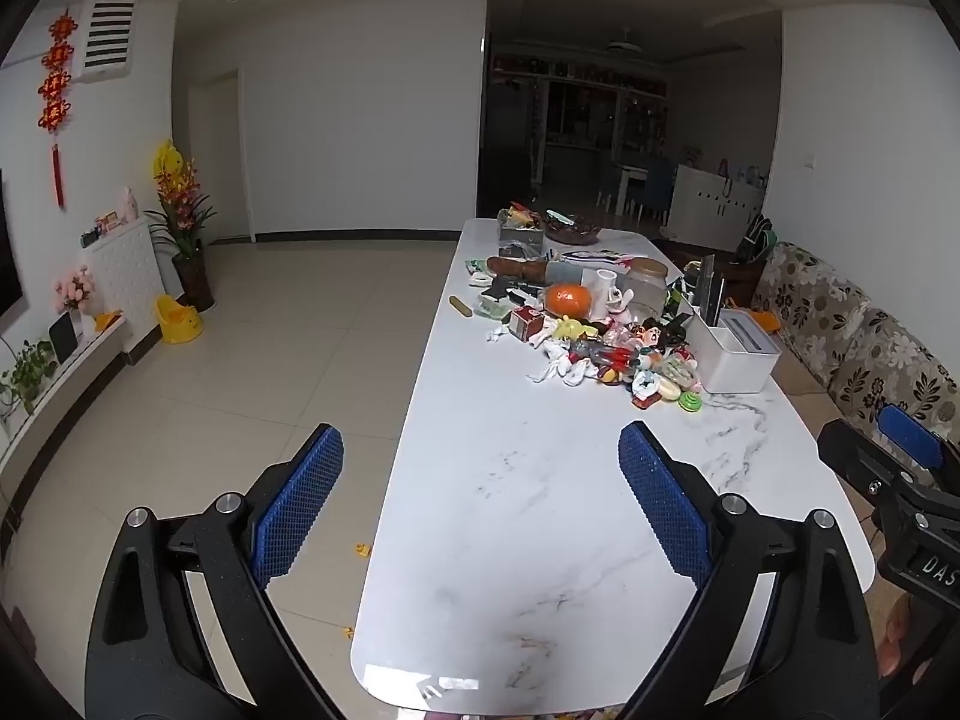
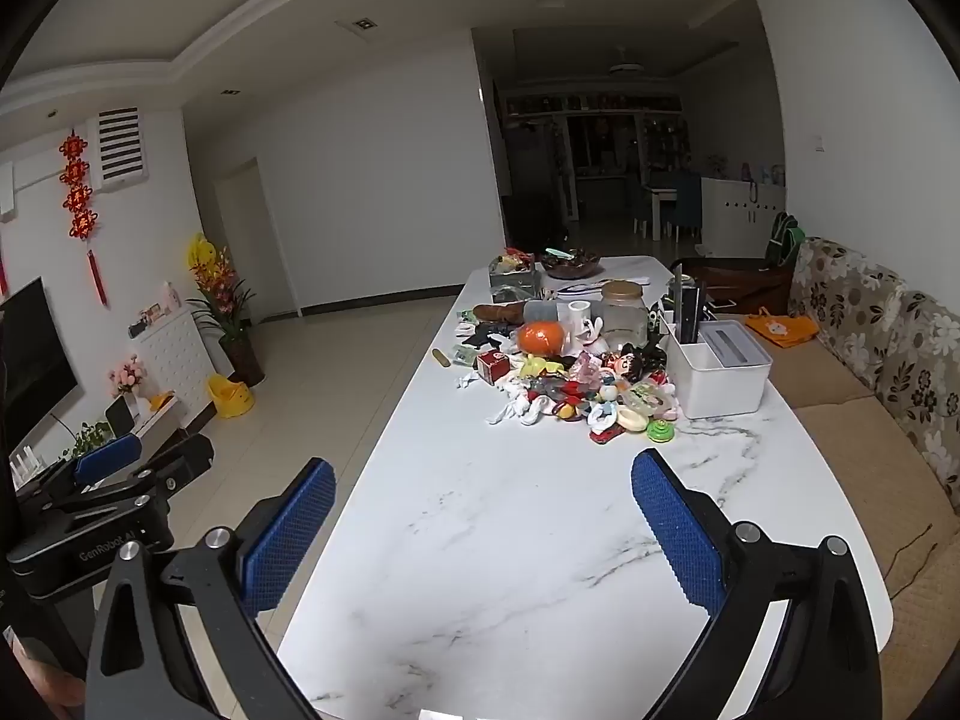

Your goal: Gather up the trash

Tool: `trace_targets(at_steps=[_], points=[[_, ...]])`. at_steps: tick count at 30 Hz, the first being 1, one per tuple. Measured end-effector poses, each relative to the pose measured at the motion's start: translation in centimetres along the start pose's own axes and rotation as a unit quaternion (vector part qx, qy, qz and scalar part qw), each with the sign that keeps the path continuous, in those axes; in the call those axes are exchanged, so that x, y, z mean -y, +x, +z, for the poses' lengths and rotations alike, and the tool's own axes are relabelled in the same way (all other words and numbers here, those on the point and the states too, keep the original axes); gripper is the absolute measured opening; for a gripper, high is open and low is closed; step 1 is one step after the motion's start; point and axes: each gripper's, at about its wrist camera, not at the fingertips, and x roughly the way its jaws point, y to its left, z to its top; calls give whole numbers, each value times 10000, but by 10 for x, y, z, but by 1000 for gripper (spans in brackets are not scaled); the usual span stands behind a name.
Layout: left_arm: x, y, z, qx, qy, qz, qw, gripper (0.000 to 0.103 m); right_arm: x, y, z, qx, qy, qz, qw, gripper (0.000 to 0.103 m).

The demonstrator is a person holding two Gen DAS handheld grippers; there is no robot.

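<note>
A heap of trash and small clutter (image 1: 606,348) lies on the far half of a long white marble table (image 1: 540,540); it also shows in the right wrist view (image 2: 576,390). It holds crumpled white tissues (image 1: 561,369), wrappers, an orange ball-like thing (image 1: 567,299) and a small red box (image 2: 493,365). My left gripper (image 1: 480,450) is open and empty, above the table's near left edge. My right gripper (image 2: 483,486) is open and empty above the near half of the table. Both are well short of the heap.
A white organiser box (image 2: 720,378) stands right of the heap, a glass jar (image 2: 624,312) and bowls behind it. A floral sofa (image 2: 888,348) runs along the right. Tiled floor (image 1: 240,390) lies left, with a yellow potty (image 1: 177,318), plants and a TV cabinet.
</note>
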Motion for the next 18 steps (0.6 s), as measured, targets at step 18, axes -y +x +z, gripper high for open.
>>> trace_targets(at_steps=[18], points=[[0, 0, 0, -15, 25, 7, 10000, 91, -4, 0, 1, -2, -58, -34, 10000, 98]])
